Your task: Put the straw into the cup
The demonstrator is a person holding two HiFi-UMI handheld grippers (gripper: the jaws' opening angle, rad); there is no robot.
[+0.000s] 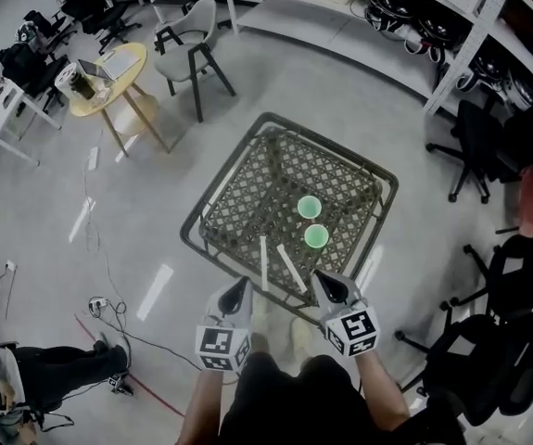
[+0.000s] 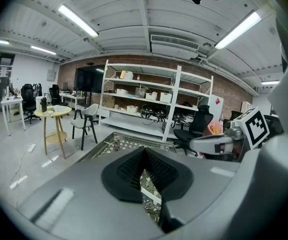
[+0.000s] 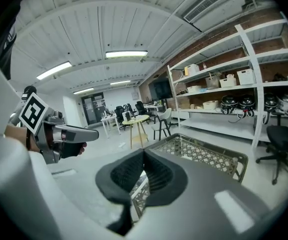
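Two green cups stand on the lattice table (image 1: 238, 188), one (image 1: 309, 207) behind the other (image 1: 316, 237). Two white straws lie near the table's front edge, one (image 1: 264, 260) on the left and one (image 1: 291, 269) slanting beside it. My left gripper (image 1: 243, 284) hovers at the front edge, just short of the left straw, jaws shut and empty (image 2: 145, 149). My right gripper (image 1: 324, 281) is level with it, below the nearer cup and right of the straws, also shut with nothing held (image 3: 144, 151). Each gripper shows in the other's view: the right gripper (image 2: 219, 144), the left gripper (image 3: 58, 134).
A round yellow table (image 1: 108, 77) and a grey chair (image 1: 190, 49) stand at the far left. Black office chairs (image 1: 479, 146) crowd the right side. White shelving (image 1: 451, 26) runs along the back. Cables (image 1: 99, 306) lie on the floor at the left.
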